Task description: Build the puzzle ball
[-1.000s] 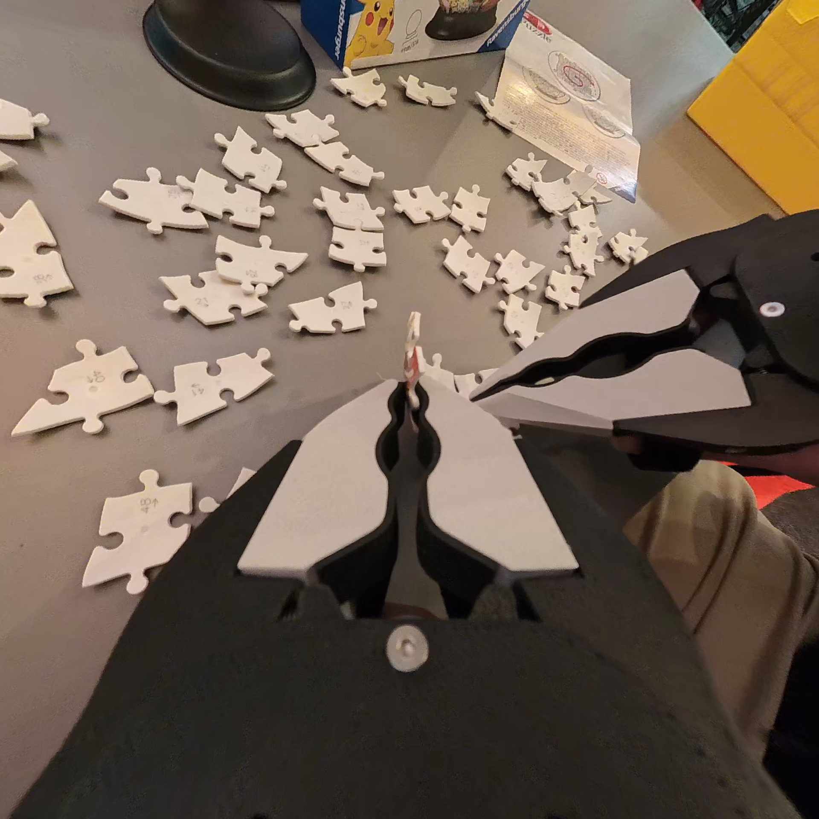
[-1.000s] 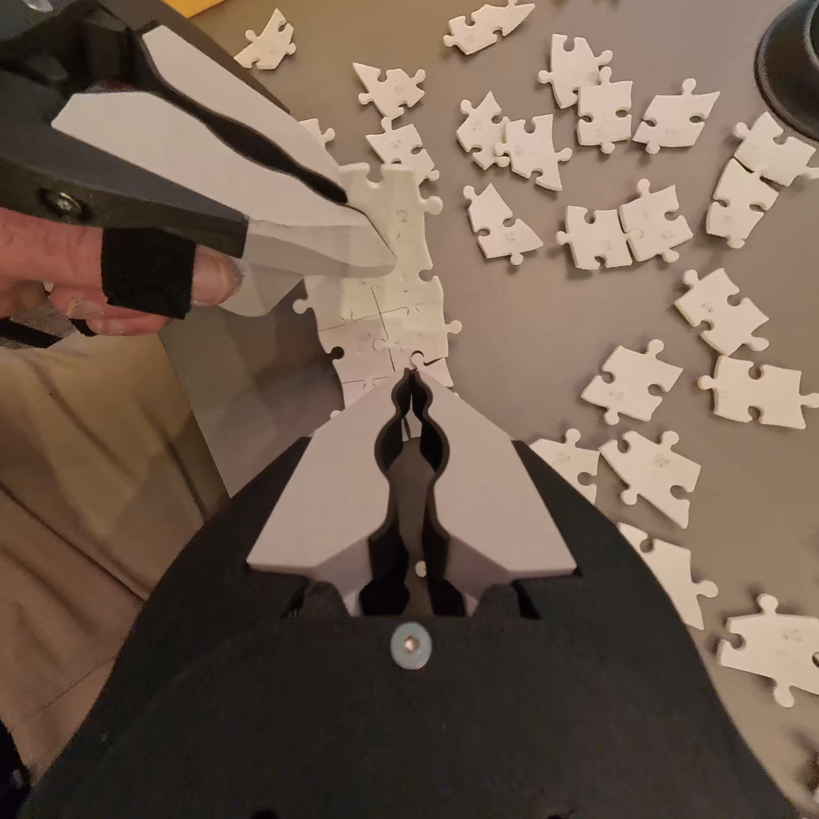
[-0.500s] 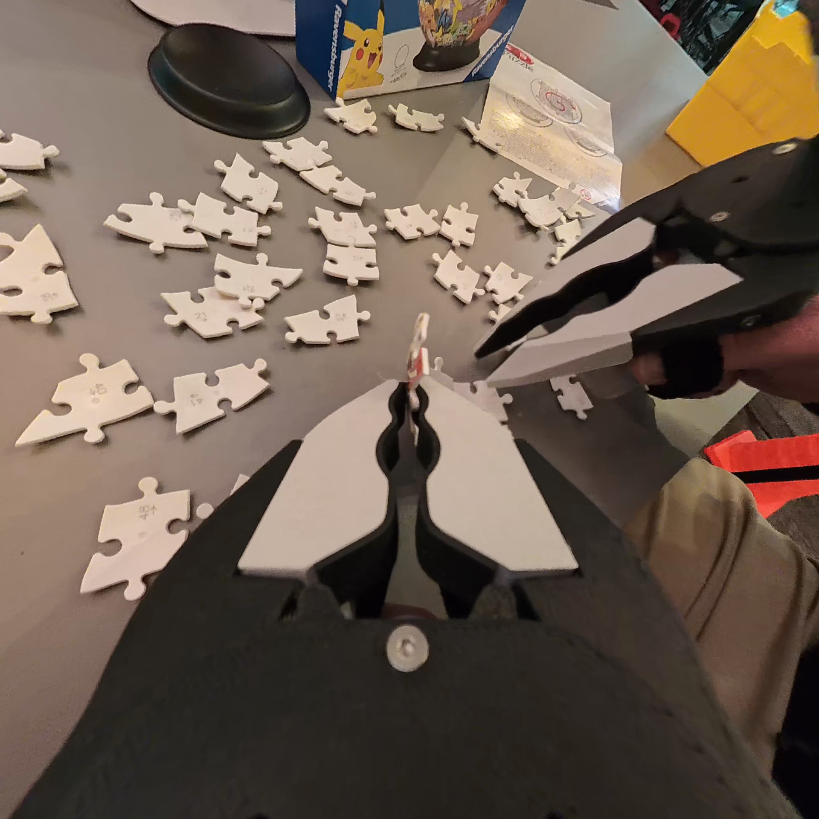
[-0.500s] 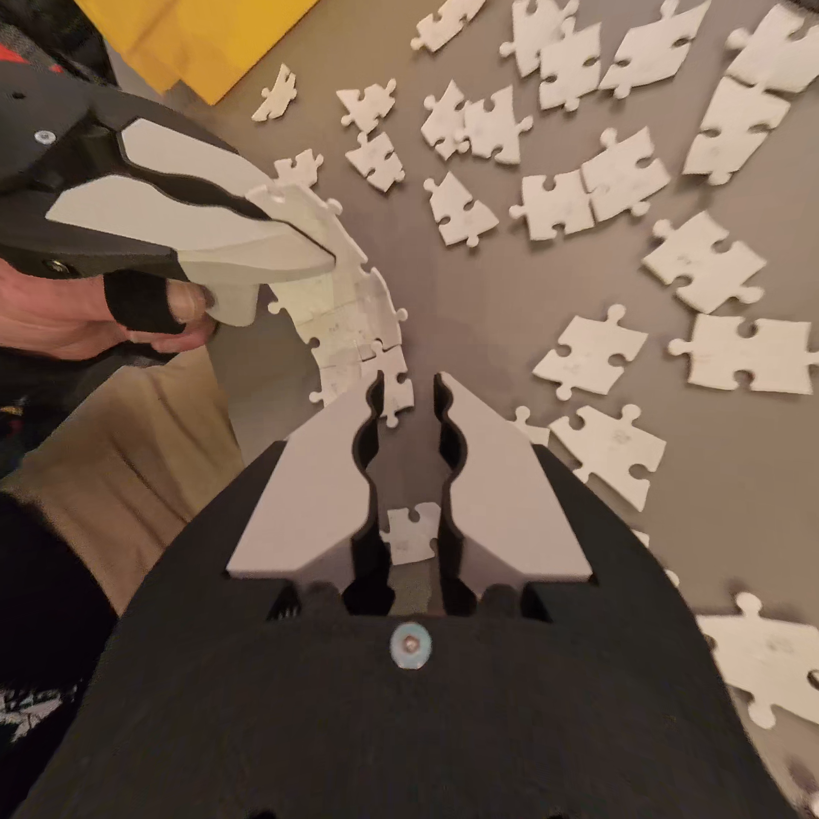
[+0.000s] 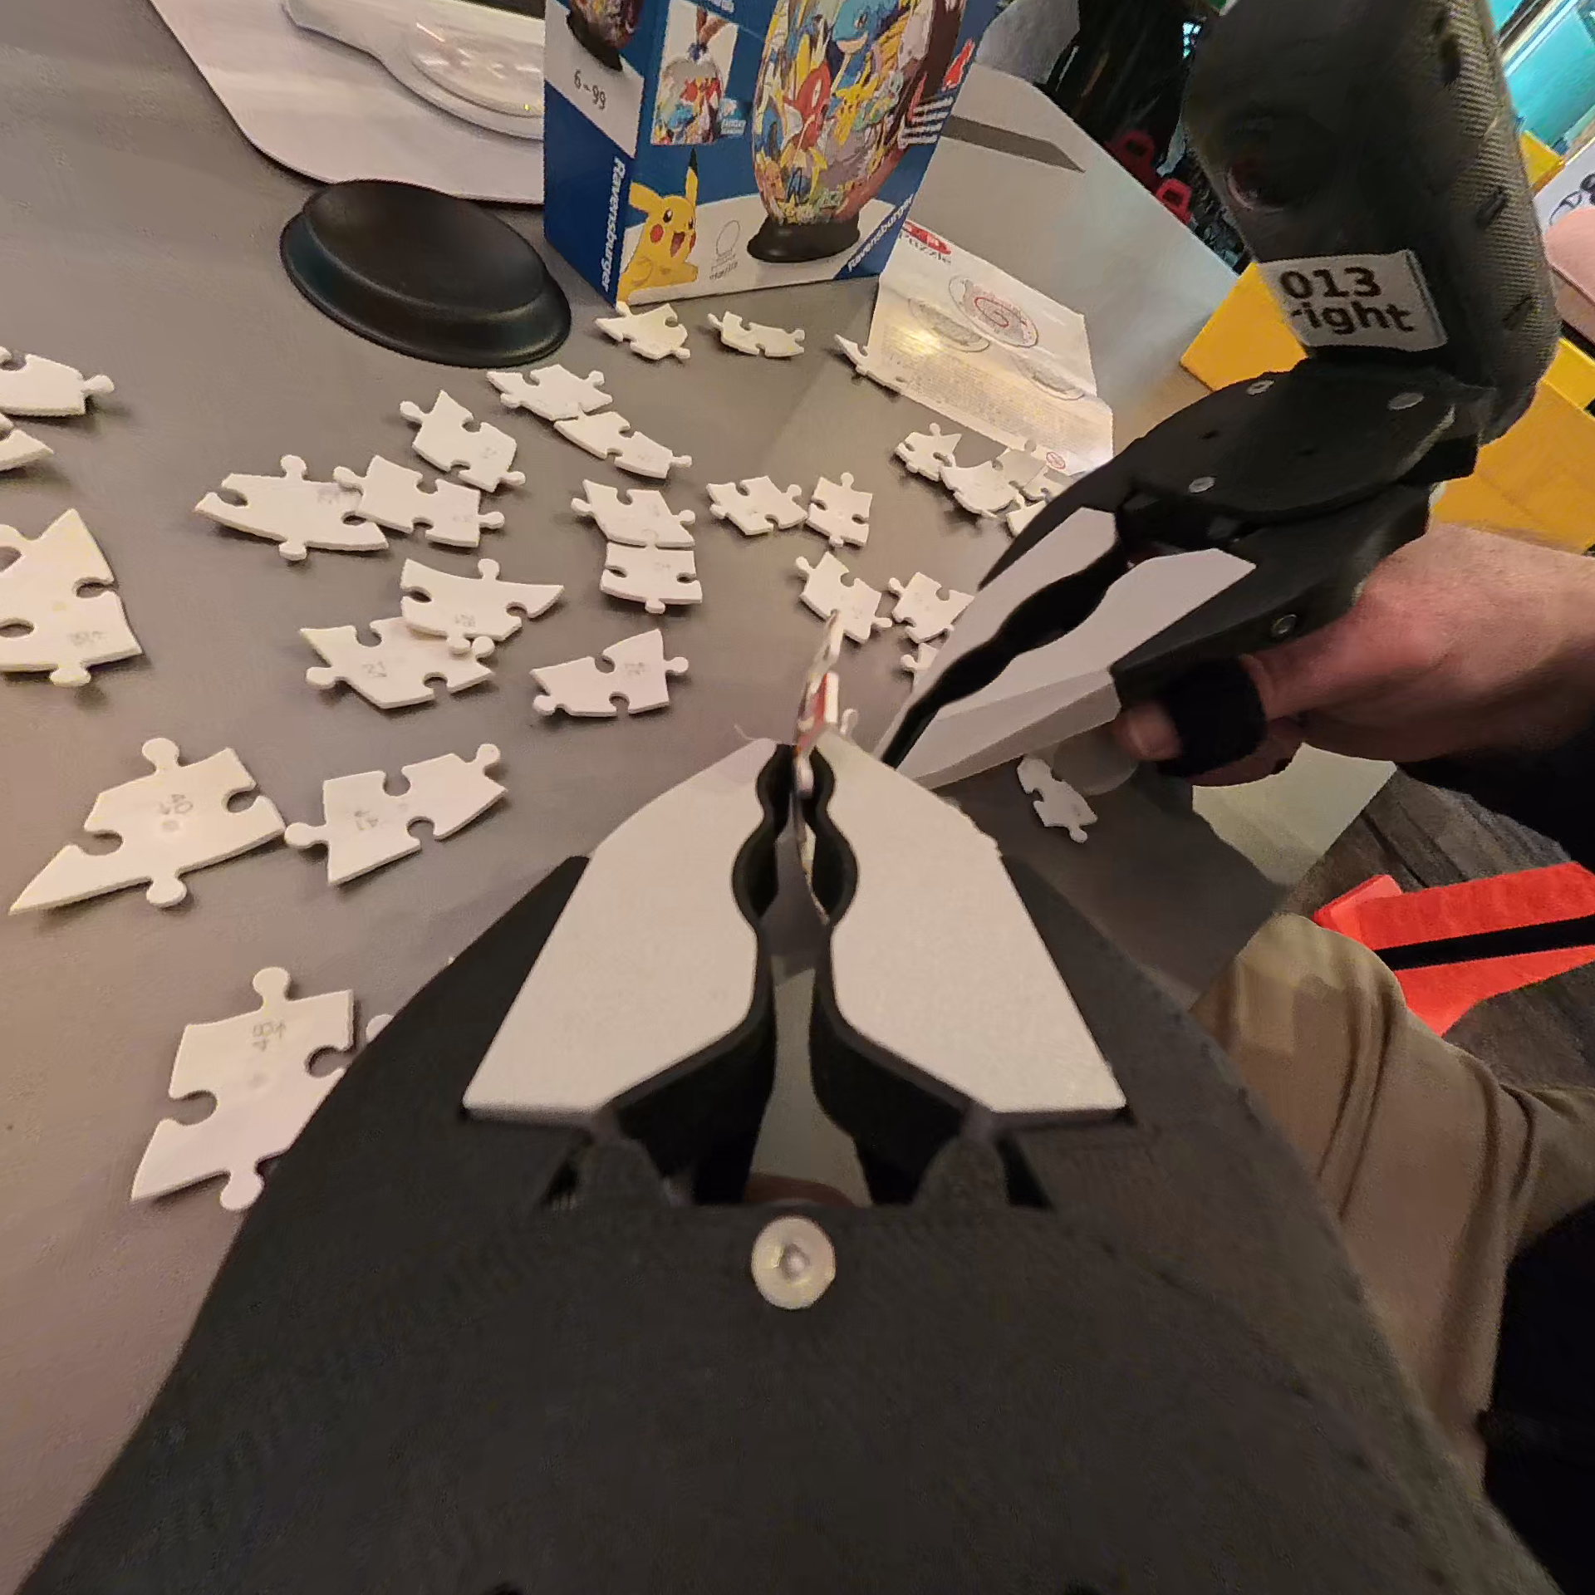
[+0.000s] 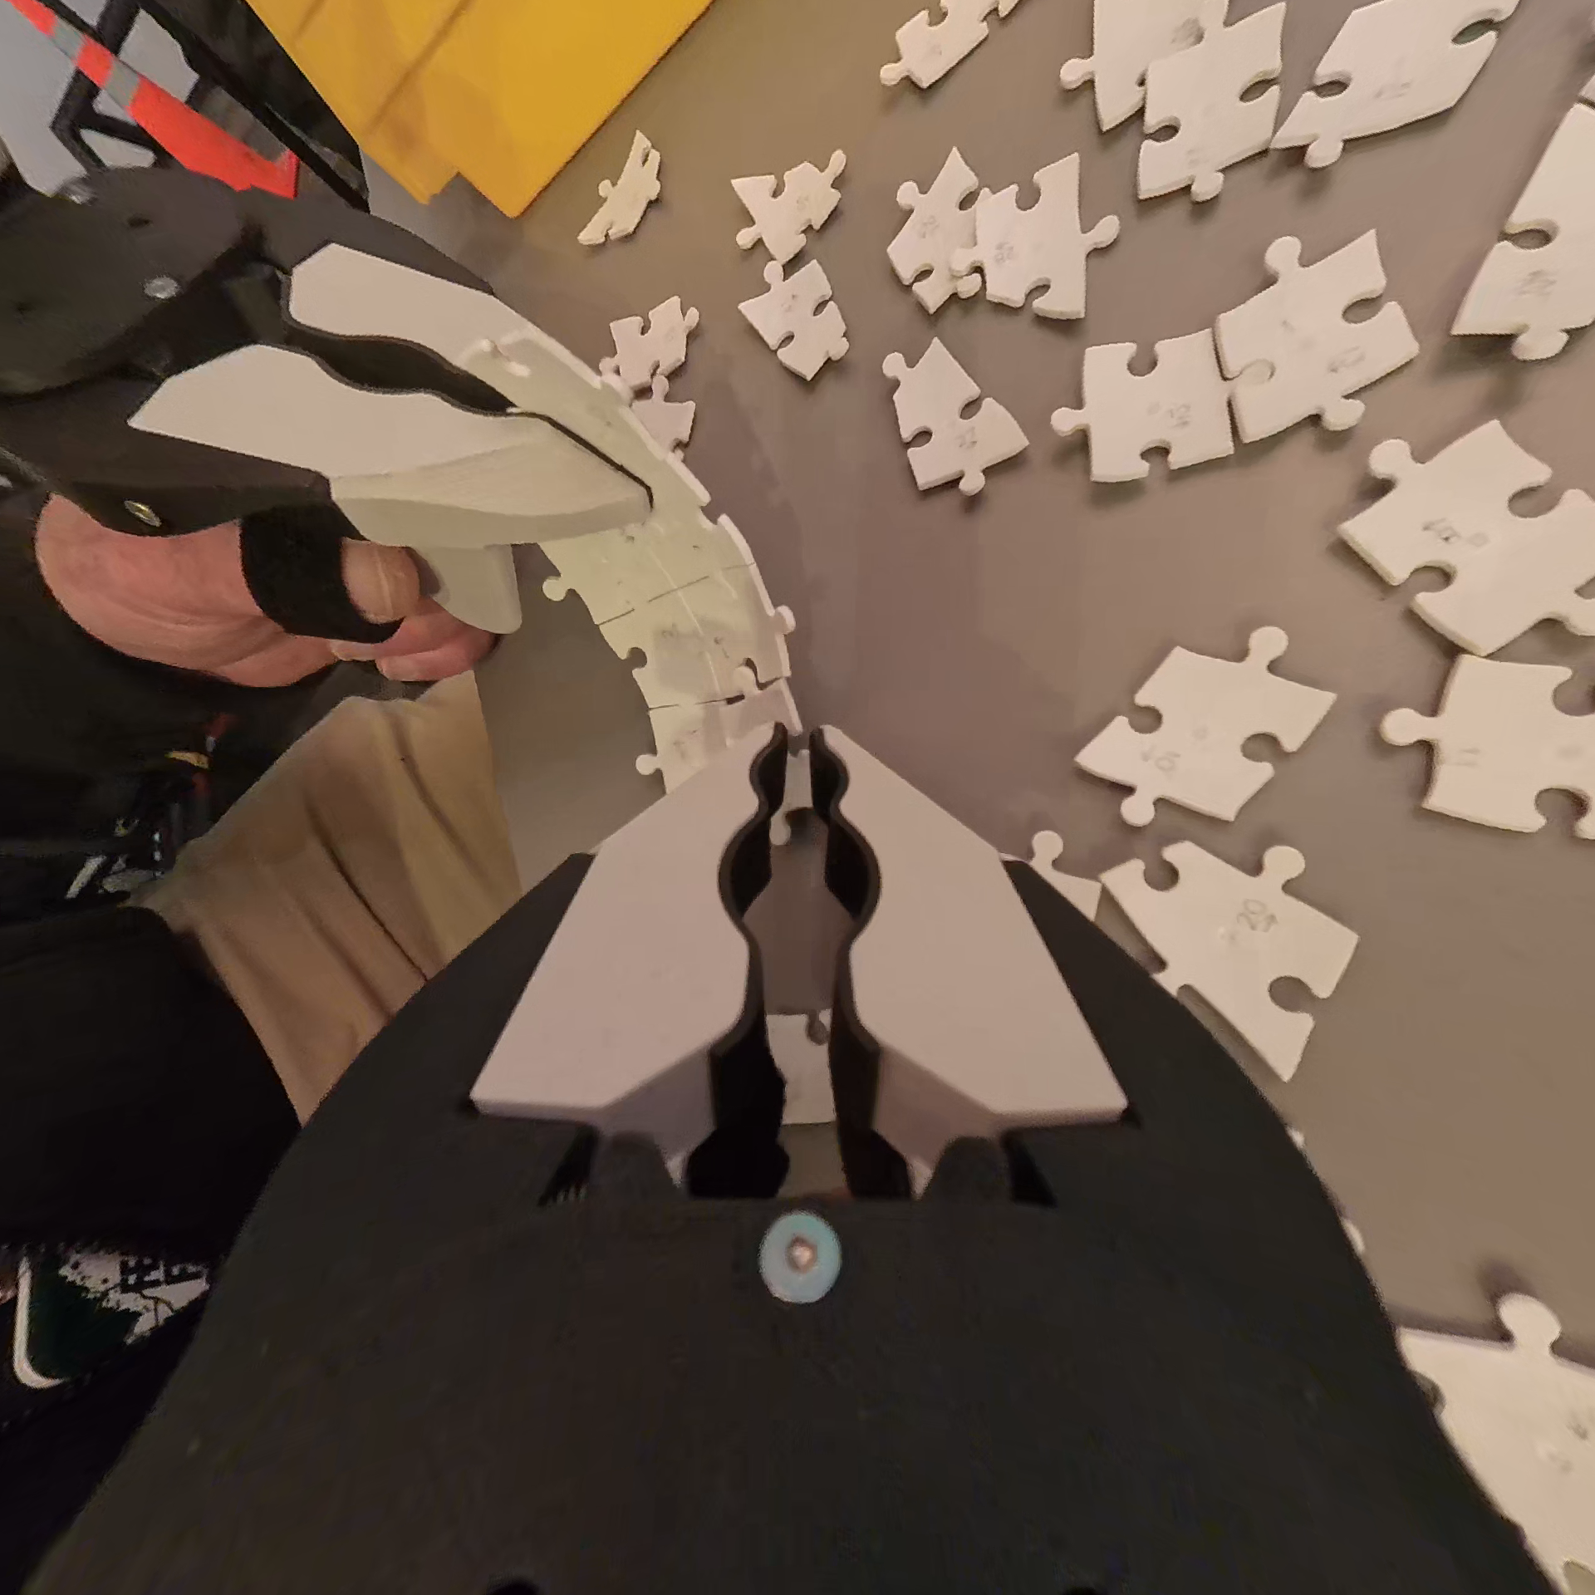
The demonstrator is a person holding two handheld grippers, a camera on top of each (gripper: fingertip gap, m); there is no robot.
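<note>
Curved strip (image 6: pixel 682 595), frame centre — my left claw (image 6: pixel 643 496) clamps its top, my right claw (image 6: pixel 798 747) pinches its bottom — steadied for joining.

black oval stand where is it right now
In the left wrist view, the black oval stand sits far left on the grey table, beside the puzzle box.

Matt white card puzzle pieces (image 5: pixel 608 677) lie on a smooth grey table (image 5: pixel 216 371).
</note>
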